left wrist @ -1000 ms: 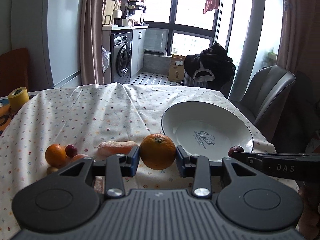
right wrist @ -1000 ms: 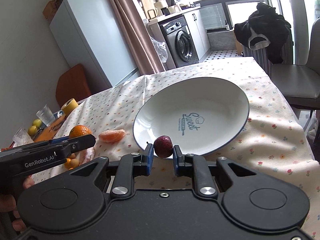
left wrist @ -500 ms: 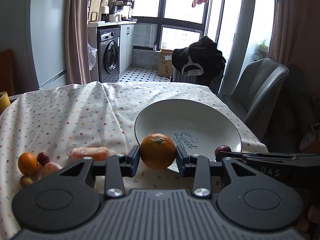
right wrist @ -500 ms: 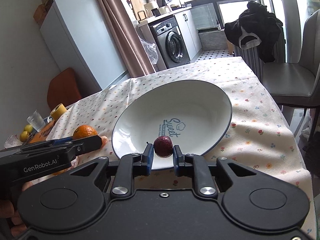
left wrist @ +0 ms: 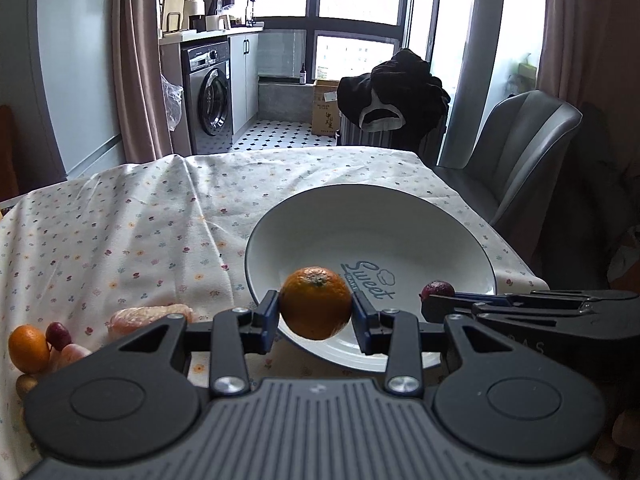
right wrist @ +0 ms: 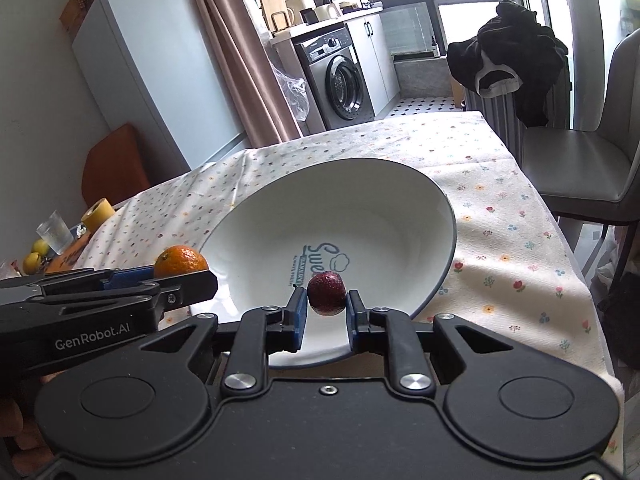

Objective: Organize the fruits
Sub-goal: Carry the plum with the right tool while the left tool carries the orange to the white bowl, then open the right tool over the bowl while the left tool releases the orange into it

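orange and round, a glossy mandarin (left wrist: 315, 302) sits pinched between the blue pads of the left gripper (left wrist: 315, 316), held over the near rim of the wide white ceramic bowl with a dark edge (left wrist: 400, 216). the right gripper (right wrist: 326, 312) clamps a small dark red plum-like fruit (right wrist: 326, 293) above the same bowl. more loose fruit (left wrist: 30, 347) lies on the flowered tablecloth (left wrist: 120, 232), well left of the bowl.
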A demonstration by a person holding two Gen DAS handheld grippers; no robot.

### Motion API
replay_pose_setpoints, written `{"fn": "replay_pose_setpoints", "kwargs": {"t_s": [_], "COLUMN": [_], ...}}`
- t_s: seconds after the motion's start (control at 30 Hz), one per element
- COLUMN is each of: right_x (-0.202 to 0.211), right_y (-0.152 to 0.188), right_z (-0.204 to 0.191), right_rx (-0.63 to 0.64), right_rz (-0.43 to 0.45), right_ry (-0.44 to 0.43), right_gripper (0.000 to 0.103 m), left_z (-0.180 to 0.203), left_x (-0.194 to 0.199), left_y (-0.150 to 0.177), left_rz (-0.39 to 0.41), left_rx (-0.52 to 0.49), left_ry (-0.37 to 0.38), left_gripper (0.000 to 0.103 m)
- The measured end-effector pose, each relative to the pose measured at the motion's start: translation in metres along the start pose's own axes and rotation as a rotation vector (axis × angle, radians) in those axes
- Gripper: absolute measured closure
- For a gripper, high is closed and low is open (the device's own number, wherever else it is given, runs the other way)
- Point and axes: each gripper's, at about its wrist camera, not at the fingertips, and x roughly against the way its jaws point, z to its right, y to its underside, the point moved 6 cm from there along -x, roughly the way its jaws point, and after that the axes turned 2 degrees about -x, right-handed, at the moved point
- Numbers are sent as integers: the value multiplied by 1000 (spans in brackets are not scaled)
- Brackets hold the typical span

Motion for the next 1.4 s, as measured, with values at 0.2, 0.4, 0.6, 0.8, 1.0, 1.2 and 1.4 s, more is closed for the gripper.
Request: {"fn": "replay_pose_setpoints", "kwargs": {"t_s": [0.2,0.4,0.6,0.8,1.0,1.2,1.4], "right_x": [-11,-16,-10,3,17,28,38], "right_y": [-2,-6,-9,-10,-13,-16,-13], "right_z": [3,5,6,9,9,3,-3], "right_rx": [17,31,24,3,-18,-30,-43], "right_rz": [-15,-27,-27,-25,-1,33,61], "right_ry": [9,13,13,16,14,15,12], "right_gripper": [83,80,78,74,69,56,34], "left_z": [4,5,6,2,-5,-21,-40], "left_x": [-13,-23,-30,-30,-16,9,39], "left_y": [-3,-8,-6,-6,-9,-9,-8], "left_rz": [-21,-32,-61,-89,-78,-57,-17], "left_rx": [-6,-6,10,41,52,77,90], "left_ry": [8,14,27,35,42,39,2], "left_gripper": [66,66,66,66,63,62,40]}}
